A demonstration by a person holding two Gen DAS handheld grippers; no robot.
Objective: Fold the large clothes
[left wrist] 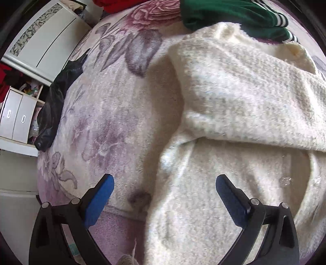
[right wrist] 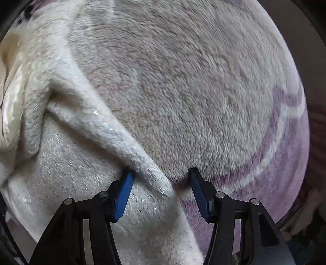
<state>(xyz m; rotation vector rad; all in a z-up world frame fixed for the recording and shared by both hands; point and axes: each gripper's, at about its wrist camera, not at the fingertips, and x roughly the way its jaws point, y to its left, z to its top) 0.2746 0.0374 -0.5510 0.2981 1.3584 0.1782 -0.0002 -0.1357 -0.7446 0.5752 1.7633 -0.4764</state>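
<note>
Underneath, floral blanket (left wrist: 106, 114) beside drawers (left wrist: 17, 120)

Sweater (left wrist: 234, 114) lies on blanket (left wrist: 114, 114), right of centre. Green garment (left wrist: 228, 14) behind it. Black bag (left wrist: 55, 106) at blanket's left edge.

Floral blanket (left wrist: 114, 114) (bed) carries cream sweater (left wrist: 234, 97).
</note>
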